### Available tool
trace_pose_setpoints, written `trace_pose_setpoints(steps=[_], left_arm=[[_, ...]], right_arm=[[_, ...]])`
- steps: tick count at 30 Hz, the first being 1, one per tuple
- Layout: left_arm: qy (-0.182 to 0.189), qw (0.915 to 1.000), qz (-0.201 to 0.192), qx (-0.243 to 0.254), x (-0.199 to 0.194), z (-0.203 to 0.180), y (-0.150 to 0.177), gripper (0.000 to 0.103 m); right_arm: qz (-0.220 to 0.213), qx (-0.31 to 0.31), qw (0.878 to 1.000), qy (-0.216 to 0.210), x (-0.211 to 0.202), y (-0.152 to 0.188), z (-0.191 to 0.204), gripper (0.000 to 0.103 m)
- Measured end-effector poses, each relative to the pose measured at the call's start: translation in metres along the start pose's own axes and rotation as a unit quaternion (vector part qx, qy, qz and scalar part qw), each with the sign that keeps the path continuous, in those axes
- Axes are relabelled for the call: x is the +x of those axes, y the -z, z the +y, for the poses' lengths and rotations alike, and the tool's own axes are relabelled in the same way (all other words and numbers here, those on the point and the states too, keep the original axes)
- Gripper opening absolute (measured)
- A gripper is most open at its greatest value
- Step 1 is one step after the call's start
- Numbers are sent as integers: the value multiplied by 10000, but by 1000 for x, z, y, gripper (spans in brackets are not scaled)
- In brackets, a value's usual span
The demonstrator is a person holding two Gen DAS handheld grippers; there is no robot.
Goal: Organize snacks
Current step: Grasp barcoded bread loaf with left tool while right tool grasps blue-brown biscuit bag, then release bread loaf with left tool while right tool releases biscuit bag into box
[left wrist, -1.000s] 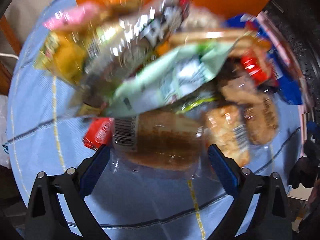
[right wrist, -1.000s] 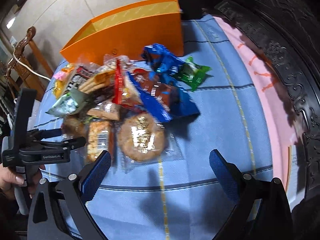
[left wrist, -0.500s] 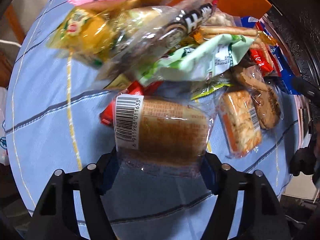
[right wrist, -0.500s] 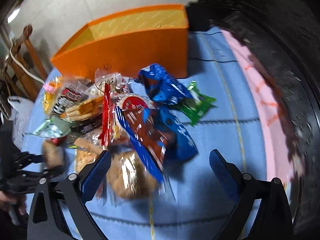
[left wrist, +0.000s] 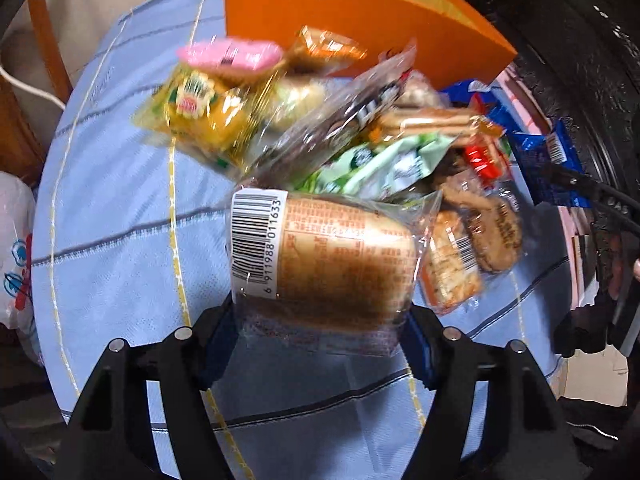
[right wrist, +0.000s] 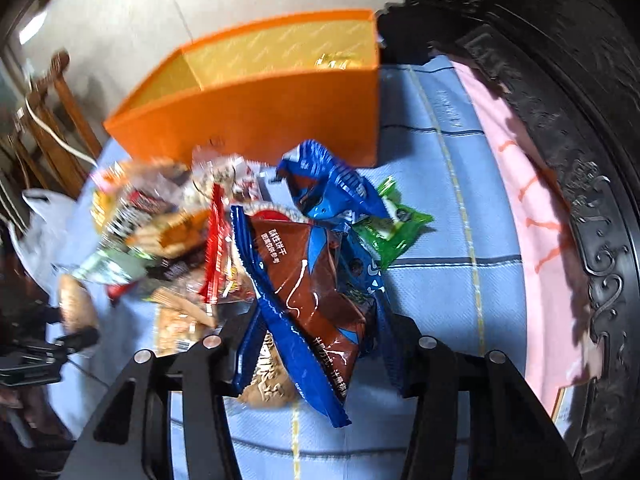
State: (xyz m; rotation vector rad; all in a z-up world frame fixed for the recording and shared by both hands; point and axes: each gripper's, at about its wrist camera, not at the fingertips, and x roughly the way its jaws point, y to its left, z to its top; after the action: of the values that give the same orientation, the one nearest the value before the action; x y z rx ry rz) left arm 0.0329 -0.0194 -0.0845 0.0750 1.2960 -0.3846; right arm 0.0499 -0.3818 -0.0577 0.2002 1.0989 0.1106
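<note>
two packets are gripped. left gripper (left wrist: 320, 332) is clamped on a clear-wrapped bread bun (left wrist: 332, 256), long axis crosswise between the pads, barcode end left, above the blue cloth (left wrist: 112, 264). only the right view shows the right gripper (right wrist: 316, 344) closing, a blue-brown biscuit bag (right wrist: 312, 292) between its jaws, lengthwise toward the one orange box (right wrist: 256, 124).

Left black plastic two-finger gripper (left wrist: 320, 320): angular arms w/ triangular cut-outs, silver round screw heads at pivots, blue pads inside fingertips (left wrist: 418, 354). Right black plastic two-finger gripper (right wrist: 316, 344): same build, same silver screws, triangular cut-outs; pads mostly hidden, dark blue where seen.
</note>
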Motion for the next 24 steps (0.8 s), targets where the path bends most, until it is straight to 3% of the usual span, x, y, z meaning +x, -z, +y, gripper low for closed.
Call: trace_pose_setpoints(steps=[10,17,24], left_arm=[[240,9975,-613,268,-39,-18,-53,68],[208,9915,-1211,428,-67,-30,-129,69],[213,9903,-1367,125,-63,-21,-202,69]], right_arm=[[-617,26,9972,-416,-41,-27,5,51],[-1200,-105,9912,-547,-59,-88,17,51],[-1379,-23,9886,-599,-36,-140,18,51]])
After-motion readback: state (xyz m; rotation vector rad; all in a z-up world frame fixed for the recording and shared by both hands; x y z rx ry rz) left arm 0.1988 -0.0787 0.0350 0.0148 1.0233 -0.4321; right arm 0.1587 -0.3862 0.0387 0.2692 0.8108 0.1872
